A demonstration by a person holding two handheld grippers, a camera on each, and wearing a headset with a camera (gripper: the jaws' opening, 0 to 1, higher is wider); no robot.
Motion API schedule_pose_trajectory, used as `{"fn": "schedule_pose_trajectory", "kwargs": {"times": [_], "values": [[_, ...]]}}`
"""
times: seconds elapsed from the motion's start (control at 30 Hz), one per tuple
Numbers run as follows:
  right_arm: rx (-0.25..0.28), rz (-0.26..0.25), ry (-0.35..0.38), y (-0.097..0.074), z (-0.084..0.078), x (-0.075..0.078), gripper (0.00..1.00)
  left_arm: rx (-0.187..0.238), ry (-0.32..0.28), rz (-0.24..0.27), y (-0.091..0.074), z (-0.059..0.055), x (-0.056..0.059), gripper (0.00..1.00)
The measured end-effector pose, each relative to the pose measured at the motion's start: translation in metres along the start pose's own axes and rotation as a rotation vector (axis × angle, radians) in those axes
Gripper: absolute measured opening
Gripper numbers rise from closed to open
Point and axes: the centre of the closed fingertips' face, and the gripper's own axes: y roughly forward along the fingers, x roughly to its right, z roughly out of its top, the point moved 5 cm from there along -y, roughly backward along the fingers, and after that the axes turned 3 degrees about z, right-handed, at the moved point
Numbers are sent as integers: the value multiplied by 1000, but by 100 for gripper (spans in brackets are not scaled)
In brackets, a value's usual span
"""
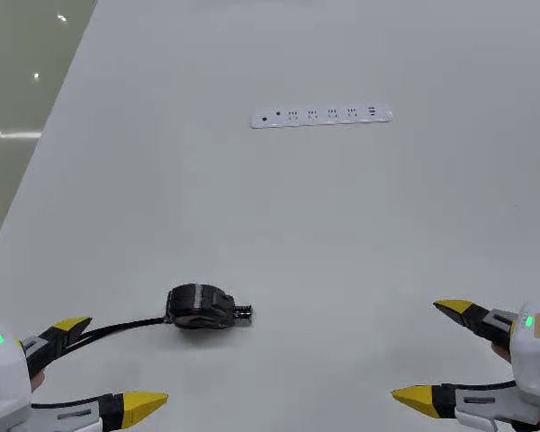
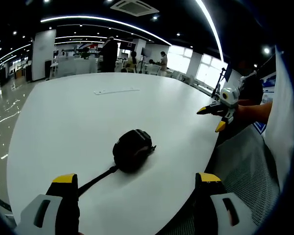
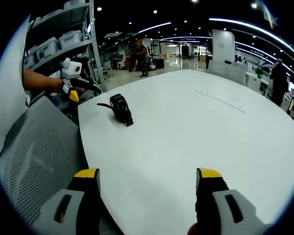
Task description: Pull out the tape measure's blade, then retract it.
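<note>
A black tape measure [image 1: 200, 307] lies on the white table [image 1: 279, 225], its blade tip [image 1: 244, 312] pointing right and a black wrist strap [image 1: 121, 328] trailing left. My left gripper [image 1: 110, 364] stands open at the near left, its upper fingertip by the strap's end, nothing held. In the left gripper view the tape measure [image 2: 132, 149] lies just ahead of the jaws [image 2: 137, 182]. My right gripper [image 1: 436, 351] is open at the near right, well away from the tape measure [image 3: 120, 107], which sits far ahead to the left of its jaws [image 3: 147, 176].
A white power strip [image 1: 320, 115] lies flat toward the far side of the table. The table's left edge [image 1: 36, 153] drops to a glossy floor. A grey mesh chair [image 3: 34, 152] stands by the near edge. People stand in the distance.
</note>
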Motion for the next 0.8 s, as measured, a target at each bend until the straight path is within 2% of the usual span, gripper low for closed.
{"fn": "schedule_pose_trajectory", "kwargs": {"times": [0.47, 0.6, 0.8], "values": [[-13, 41, -34, 15, 4, -1, 79, -27, 64, -50, 12, 11, -2, 94], [10, 51, -15, 22, 10, 1, 79, -35, 67, -61, 17, 12, -5, 94], [21, 67, -25, 36, 15, 2, 79, -42, 89, -84, 26, 15, -6, 94]]}}
